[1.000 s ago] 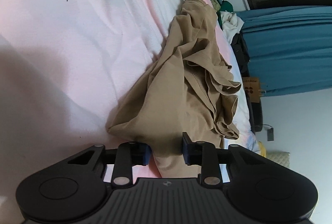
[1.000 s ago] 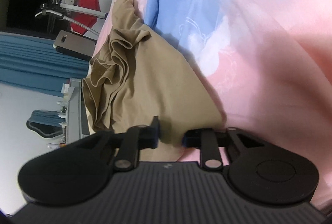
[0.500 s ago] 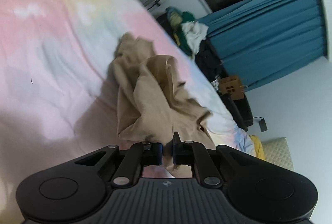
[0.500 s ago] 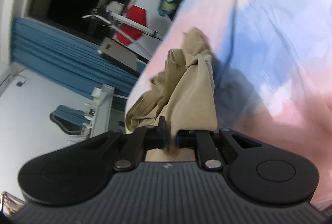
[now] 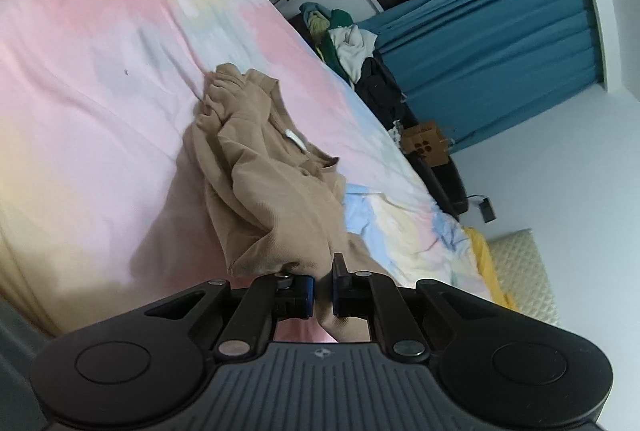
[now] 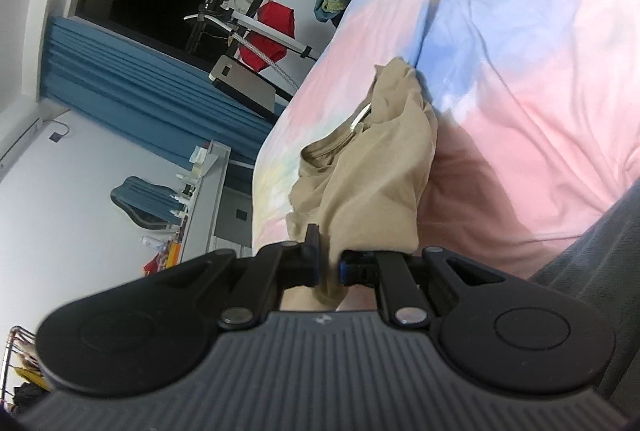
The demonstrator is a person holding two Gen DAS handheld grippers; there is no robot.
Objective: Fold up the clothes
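Observation:
A tan shirt [image 5: 272,183] with a white neck label lies bunched on a pastel bedspread [image 5: 100,91]. My left gripper [image 5: 323,281] is shut on one corner of its near hem and holds it lifted. The shirt also shows in the right wrist view [image 6: 372,167], stretched from the bed up to my right gripper [image 6: 328,265], which is shut on another part of the hem. The cloth hangs in folds between the bed and both grippers.
A pile of clothes [image 5: 348,39] lies past the bed's far edge by blue curtains [image 5: 500,51]. A drying rack with a red garment [image 6: 272,31] stands beyond. A cardboard box [image 5: 426,147] and a quilted cushion [image 5: 520,271] are at the right. A shelf with bottles [image 6: 196,199] lines the wall.
Both grippers closed on the shirt's hem and lifted and pulled back. The shirt rose off the bedspread and stretched out, and its collar with the white label came into view.

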